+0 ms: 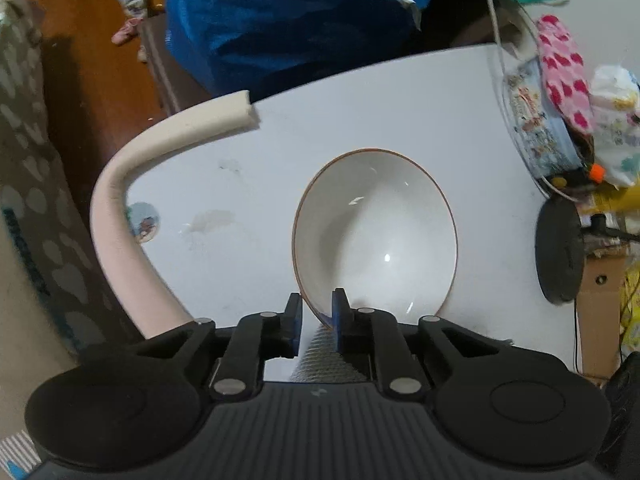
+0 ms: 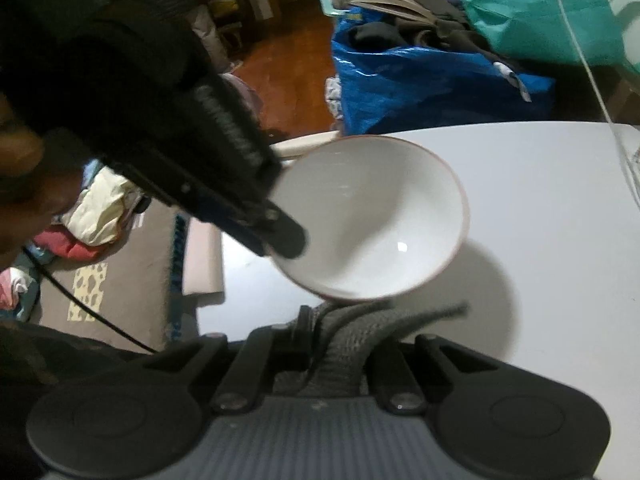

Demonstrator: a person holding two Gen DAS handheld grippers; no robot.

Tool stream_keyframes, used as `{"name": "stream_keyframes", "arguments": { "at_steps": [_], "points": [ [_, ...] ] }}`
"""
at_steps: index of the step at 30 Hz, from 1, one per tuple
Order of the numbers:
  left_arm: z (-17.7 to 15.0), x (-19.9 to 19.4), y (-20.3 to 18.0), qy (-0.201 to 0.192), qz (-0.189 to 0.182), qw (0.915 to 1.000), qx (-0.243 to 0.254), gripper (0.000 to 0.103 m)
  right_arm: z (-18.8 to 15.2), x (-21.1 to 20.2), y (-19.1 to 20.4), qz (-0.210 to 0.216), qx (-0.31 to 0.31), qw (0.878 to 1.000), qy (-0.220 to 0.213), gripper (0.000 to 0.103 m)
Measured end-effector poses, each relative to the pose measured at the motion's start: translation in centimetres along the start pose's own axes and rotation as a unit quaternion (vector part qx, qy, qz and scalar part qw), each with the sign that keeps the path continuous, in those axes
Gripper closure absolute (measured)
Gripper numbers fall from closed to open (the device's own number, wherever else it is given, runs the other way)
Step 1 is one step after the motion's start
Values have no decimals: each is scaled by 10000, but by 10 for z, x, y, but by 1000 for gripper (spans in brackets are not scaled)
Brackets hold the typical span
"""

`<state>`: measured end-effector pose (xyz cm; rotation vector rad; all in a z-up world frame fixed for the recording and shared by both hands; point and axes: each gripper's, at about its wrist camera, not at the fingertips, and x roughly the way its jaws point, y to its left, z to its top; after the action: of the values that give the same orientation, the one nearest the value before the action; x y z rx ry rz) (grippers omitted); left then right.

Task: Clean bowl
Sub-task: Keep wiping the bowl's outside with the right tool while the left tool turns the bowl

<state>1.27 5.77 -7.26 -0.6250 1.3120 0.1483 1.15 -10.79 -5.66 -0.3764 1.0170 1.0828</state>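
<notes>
The left gripper [image 1: 317, 312] pinches the near rim of a white bowl [image 1: 376, 232] w/ a thin brown edge. One finger [image 1: 294, 316] is outside, the other inside. The bowl tips up over a white table [image 1: 360, 108]. A foam strip [image 1: 168, 136] runs along the table's left edge. A blue bag [image 1: 280, 20] sits behind.

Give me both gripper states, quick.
Left gripper: shut on the white bowl's near rim, tilting it over the table.
Right gripper: shut on a grey cloth, just below the bowl.
</notes>
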Motion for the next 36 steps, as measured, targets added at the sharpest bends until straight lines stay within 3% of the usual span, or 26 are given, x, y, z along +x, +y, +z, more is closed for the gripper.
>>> {"name": "stream_keyframes", "arguments": {
  "at_steps": [4,6,14,15,17,23,26,31,36],
  "points": [
    [6,-7,-5,-139,315,9967,738,86,-3,-6,-7,-110,68,9999,-73,94],
    [12,-8,-11,-294,552,9889,1350,86,-2,-9,-14,-217,154,9996,-136,94],
    [37,3,-20,-375,801,9712,2213,86,6,-15,-28,-469,182,9985,-217,94],
    [36,2,-17,-367,755,9747,2074,86,6,-15,-28,-480,178,9985,-218,94],
    [35,2,-12,-351,661,9809,1794,96,6,-14,-28,-483,172,9985,-209,94],
    [31,1,4,-303,383,9944,941,97,7,-11,-26,-437,165,9988,-160,94],
    [18,-1,8,-298,379,9986,209,96,8,-8,-20,-363,96,9992,-116,93],
    [4,0,6,-74,202,9990,-394,91,6,-1,-11,-290,41,9996,-25,91],
    [1,2,4,-16,30,9982,-605,89,3,0,-5,-209,-16,9998,0,91]
  ]
}}
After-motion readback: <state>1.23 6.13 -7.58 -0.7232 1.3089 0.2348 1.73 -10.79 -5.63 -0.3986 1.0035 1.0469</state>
